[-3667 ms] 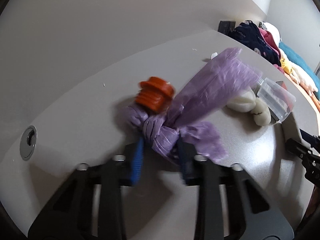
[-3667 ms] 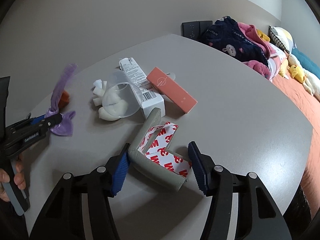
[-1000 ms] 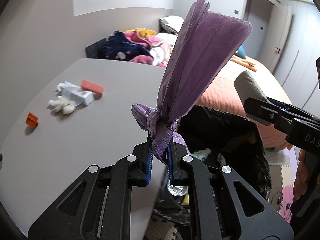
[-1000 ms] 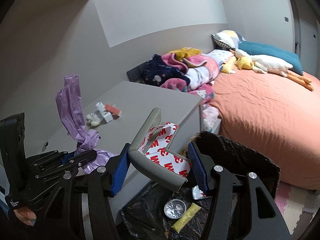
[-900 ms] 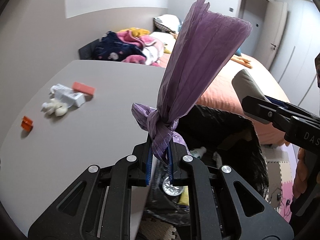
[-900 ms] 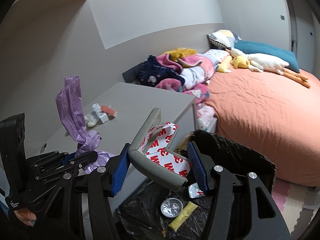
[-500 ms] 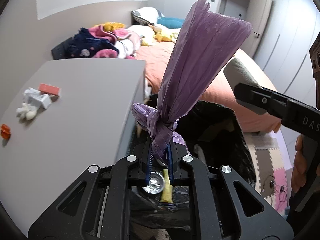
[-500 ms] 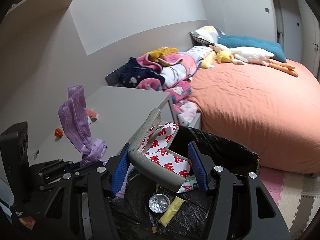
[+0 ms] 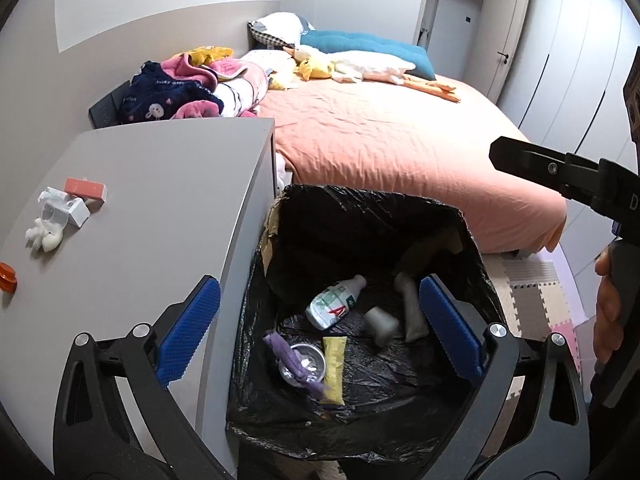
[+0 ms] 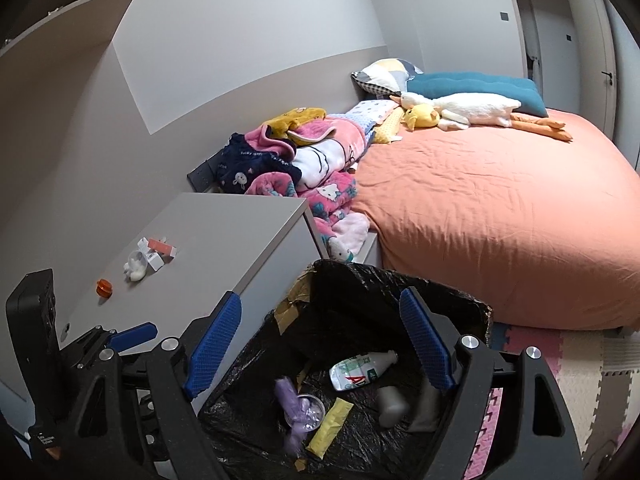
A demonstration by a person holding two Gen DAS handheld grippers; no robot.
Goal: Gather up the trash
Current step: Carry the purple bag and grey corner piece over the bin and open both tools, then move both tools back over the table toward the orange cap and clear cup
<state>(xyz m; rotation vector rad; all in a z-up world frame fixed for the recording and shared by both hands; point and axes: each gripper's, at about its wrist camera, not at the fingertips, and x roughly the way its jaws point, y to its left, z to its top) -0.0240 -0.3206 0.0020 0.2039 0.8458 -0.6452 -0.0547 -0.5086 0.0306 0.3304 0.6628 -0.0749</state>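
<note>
Both grippers hang open and empty over a black-lined trash bin (image 9: pixel 472 240) (image 10: pixel 440 292) beside the grey table (image 9: pixel 160 200) (image 10: pixel 240 232). My left gripper (image 9: pixel 320 328) and right gripper (image 10: pixel 320 344) frame its opening. Inside lie the purple bag (image 9: pixel 292 360) (image 10: pixel 294 404), the grey foam piece (image 9: pixel 410 308) (image 10: pixel 424 404), a white bottle (image 9: pixel 334 304) (image 10: pixel 360 368), a yellow packet (image 9: pixel 334 368) (image 10: pixel 330 422) and a round foil lid (image 9: pixel 306 362). On the table remain an orange cap (image 9: pixel 7 277) (image 10: pixel 104 288), white wads (image 9: pixel 44 238) (image 10: pixel 134 270), a clear cup (image 9: pixel 54 214), a white box (image 9: pixel 76 210) and a pink box (image 9: pixel 86 189) (image 10: pixel 162 247).
An orange bed (image 9: pixel 400 140) (image 10: pixel 500 220) with a clothes pile (image 9: pixel 192 84) (image 10: pixel 304 156) and a plush goose (image 10: pixel 472 108) stands behind the bin. Foam floor mats (image 9: pixel 532 300) (image 10: pixel 592 372) lie to the right. The right gripper's arm (image 9: pixel 560 176) crosses the left wrist view.
Both grippers have opened over the bin. The purple bag has dropped from the left and the grey foam piece with tape backing from the right; both now lie inside.
</note>
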